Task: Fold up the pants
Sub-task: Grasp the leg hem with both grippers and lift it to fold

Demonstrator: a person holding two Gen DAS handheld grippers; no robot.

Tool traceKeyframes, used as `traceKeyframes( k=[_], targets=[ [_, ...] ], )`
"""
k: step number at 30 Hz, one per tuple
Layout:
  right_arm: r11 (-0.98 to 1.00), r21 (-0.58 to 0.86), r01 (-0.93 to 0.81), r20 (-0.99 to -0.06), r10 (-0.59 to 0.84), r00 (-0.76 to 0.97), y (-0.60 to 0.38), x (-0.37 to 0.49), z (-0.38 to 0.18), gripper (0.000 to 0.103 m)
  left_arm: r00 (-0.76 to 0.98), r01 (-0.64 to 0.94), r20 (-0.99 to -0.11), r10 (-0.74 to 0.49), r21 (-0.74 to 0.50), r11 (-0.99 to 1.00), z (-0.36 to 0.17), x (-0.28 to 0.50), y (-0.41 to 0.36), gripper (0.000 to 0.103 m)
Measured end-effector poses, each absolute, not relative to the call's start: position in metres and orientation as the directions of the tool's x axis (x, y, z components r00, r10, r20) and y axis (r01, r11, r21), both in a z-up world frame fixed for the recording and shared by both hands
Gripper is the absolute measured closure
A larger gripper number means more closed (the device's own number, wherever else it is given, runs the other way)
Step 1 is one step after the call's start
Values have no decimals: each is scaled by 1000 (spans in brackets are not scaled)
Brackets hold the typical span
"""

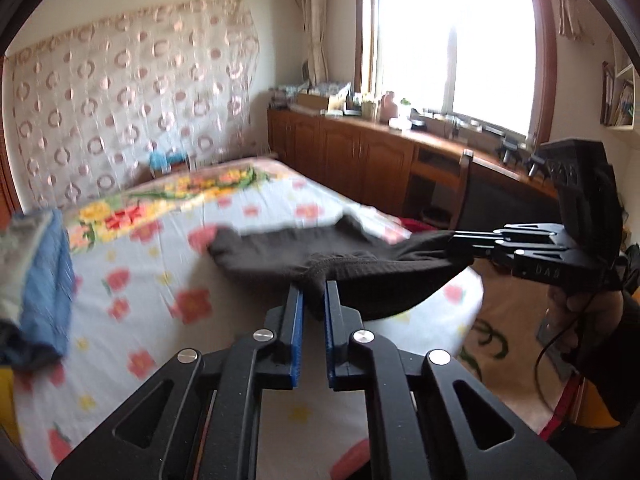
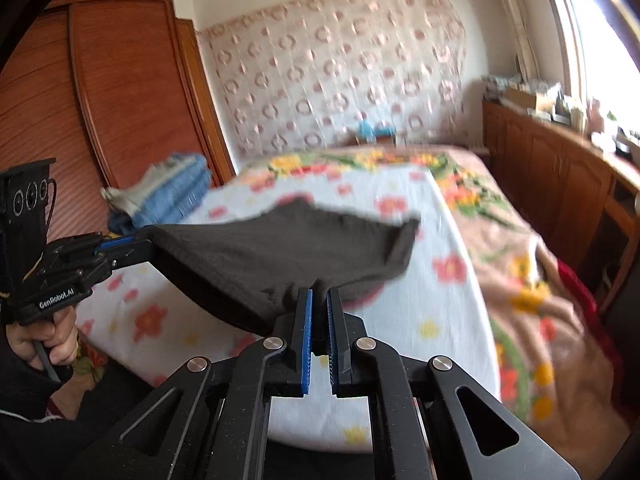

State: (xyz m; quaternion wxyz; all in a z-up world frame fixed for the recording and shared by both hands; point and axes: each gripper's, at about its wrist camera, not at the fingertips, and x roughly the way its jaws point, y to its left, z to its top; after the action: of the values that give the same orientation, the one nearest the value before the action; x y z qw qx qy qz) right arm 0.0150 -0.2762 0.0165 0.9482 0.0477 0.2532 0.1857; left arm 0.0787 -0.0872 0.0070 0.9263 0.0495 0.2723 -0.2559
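Note:
Dark grey-brown pants (image 1: 320, 256) hang stretched in the air above the bed, held at two ends. My left gripper (image 1: 314, 286) is shut on one end of the pants. My right gripper (image 2: 319, 294) is shut on the other end of the pants (image 2: 280, 252). The right gripper also shows in the left wrist view (image 1: 460, 240) at the right, clamping the cloth. The left gripper shows in the right wrist view (image 2: 140, 242) at the left. The far edge of the pants droops toward the sheet.
The bed has a white flowered sheet (image 1: 140, 300) and a floral blanket (image 2: 520, 260). Folded blue and grey laundry (image 2: 172, 192) lies at the bed's left. Wooden cabinets (image 1: 360, 152) run under the window; a wardrobe (image 2: 100, 100) stands at left.

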Motion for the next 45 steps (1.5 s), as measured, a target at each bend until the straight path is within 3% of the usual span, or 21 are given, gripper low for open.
traceKeyframes(
  k=[14, 22, 31, 34, 39, 45],
  targets=[
    [914, 80, -397, -267, 404, 875, -262, 21, 134, 98, 825, 460, -378, -420, 19, 887, 110, 90, -63, 94],
    [907, 28, -421, -283, 411, 867, -219, 117, 142, 98, 851, 375, -399, -342, 5, 927, 107, 168, -35, 94],
    [924, -8, -382, -259, 367, 893, -181, 221, 165, 99, 904, 298, -339, -261, 62, 953, 140, 229, -6, 94],
    [917, -16, -398, -279, 378, 883, -167, 224, 150, 99, 895, 297, -367, -253, 68, 952, 120, 221, 5, 94],
    [886, -4, -463, -405, 422, 811, -153, 199, 80, 99, 854, 295, -467, -230, 69, 953, 48, 189, 17, 94],
    [867, 56, -495, -548, 441, 711, -138, 166, 13, 99, 747, 307, -615, -251, -15, 952, -38, 142, 20, 94]
  ],
)
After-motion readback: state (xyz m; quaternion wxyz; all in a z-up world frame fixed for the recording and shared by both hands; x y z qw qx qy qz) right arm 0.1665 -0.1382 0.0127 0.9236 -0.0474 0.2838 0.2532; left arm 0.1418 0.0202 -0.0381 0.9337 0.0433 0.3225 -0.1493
